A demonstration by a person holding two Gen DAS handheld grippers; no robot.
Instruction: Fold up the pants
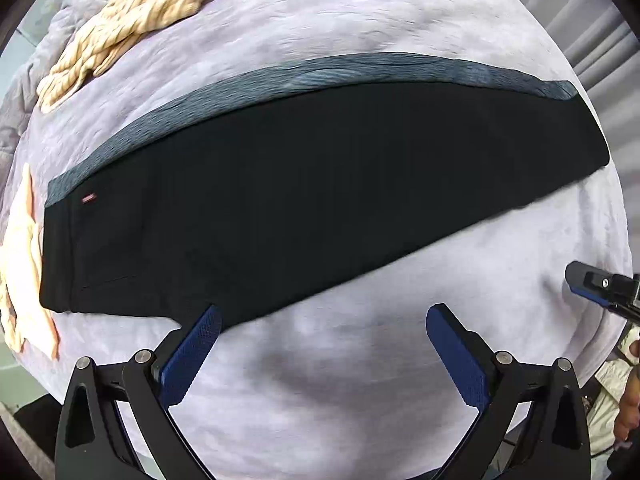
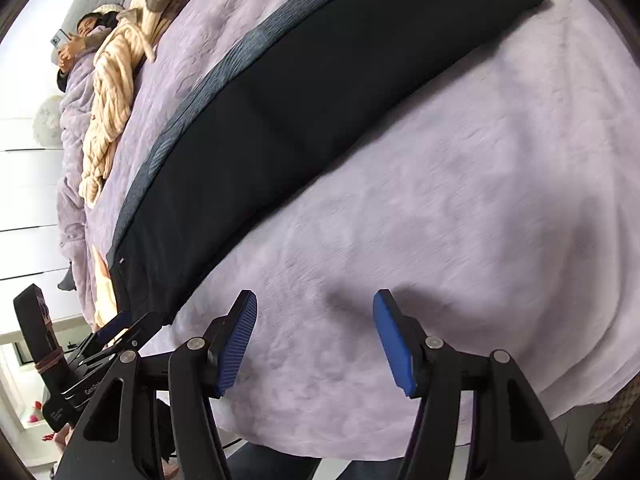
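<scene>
Fingers (image 1: pixel 200 356) on both grippers gape wide, holding nothing; those floppy black pants (image 1: pixel 304 184) want grabbing at waistband and cuff.

One pair of pants (image 1: pixel 312 184), two grippers, one purple blanket (image 1: pixel 360 360).

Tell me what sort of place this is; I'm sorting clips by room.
Most likely a bedroom: black pants lie flat on a bed's lilac blanket, a cream knit throw lies beside them, and a person reclines holding a phone.
</scene>
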